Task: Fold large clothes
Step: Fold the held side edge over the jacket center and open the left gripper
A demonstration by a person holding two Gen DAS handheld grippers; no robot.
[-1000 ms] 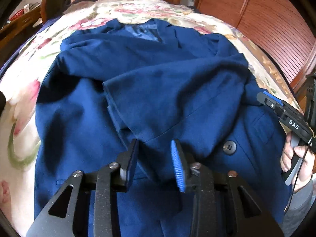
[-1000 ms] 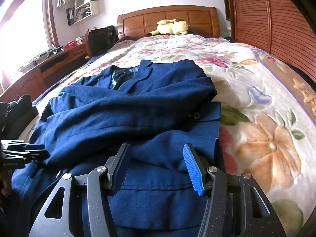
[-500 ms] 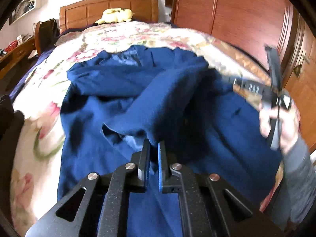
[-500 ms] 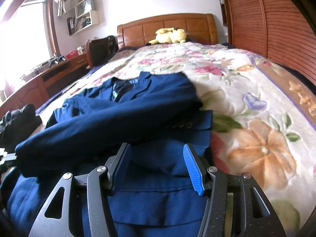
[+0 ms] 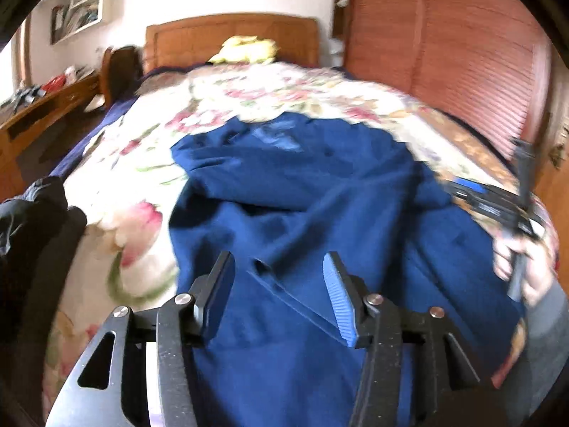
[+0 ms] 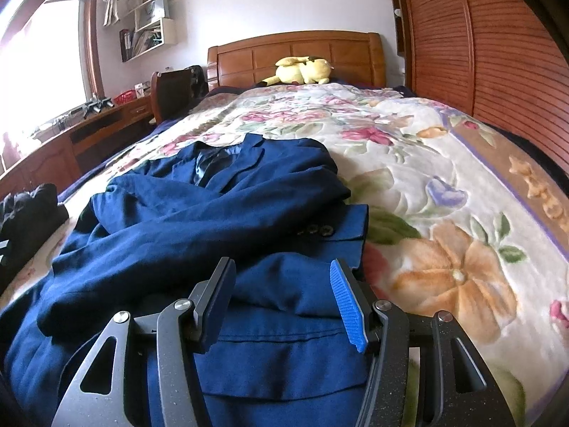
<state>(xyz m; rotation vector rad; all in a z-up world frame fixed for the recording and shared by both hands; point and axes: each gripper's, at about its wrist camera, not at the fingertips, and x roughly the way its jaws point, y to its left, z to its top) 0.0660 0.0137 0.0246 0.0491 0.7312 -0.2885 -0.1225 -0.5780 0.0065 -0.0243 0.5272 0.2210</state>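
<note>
A dark blue suit jacket [image 6: 213, 213] lies face up on the bed, collar toward the headboard. One sleeve [image 6: 170, 238] is folded across its front, and the other sleeve's buttoned cuff [image 6: 320, 229] lies near the right edge. My left gripper [image 5: 278, 259] hovers above the jacket [image 5: 302, 195]; its jaws are opening with nothing pressed between them. This view is blurred. My right gripper [image 6: 281, 263] stands open just over the jacket's lower right part, its pads clear of the cloth. A hand [image 5: 526, 270] holds the right gripper at the right of the left wrist view.
The floral blanket [image 6: 426, 178] covers the bed, bare to the right of the jacket. A yellow plush toy [image 6: 302, 69] sits by the wooden headboard [image 6: 295, 49]. Black clothing [image 6: 28, 210] lies at the left edge. A desk [image 6: 53, 142] stands left, louvred wardrobe doors [image 6: 480, 53] right.
The left gripper shut on a fold of the sleeve, lifted it, then opened and let it go while rising and drawing back. The sleeve now lies across the jacket. The right gripper stayed put.
</note>
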